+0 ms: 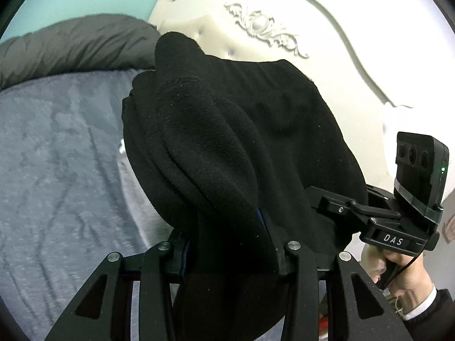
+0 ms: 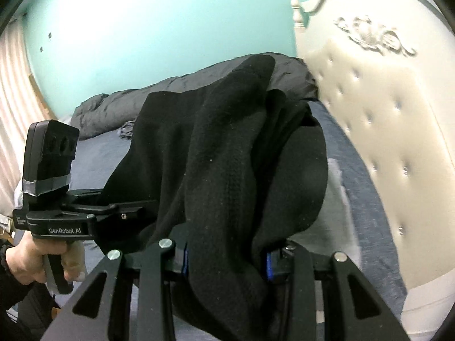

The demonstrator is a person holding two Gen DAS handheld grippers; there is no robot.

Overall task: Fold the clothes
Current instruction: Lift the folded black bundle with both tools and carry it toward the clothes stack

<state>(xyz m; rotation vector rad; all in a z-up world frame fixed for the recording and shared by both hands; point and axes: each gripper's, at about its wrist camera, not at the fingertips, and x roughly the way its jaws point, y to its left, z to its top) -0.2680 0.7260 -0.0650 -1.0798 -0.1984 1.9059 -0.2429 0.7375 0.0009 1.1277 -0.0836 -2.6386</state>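
A black fleece garment point(image 1: 227, 142) is held up above the bed between both grippers. In the left wrist view it bunches through my left gripper point(image 1: 227, 244), whose jaws are shut on it; the fabric hides the fingertips. My right gripper point(image 1: 355, 207) shows at the right edge, gripping the same cloth. In the right wrist view the garment point(image 2: 227, 170) drapes over my right gripper point(image 2: 227, 258), shut on it, blue finger pads point(image 2: 185, 261) just showing. My left gripper point(image 2: 113, 207) is at the left, holding the cloth's other side.
The bed has a grey-blue sheet point(image 1: 57, 156) below the garment. A dark grey duvet point(image 1: 71, 45) lies bunched along the far side. A white tufted headboard point(image 2: 384, 113) stands close on the right. The wall point(image 2: 156, 22) is turquoise.
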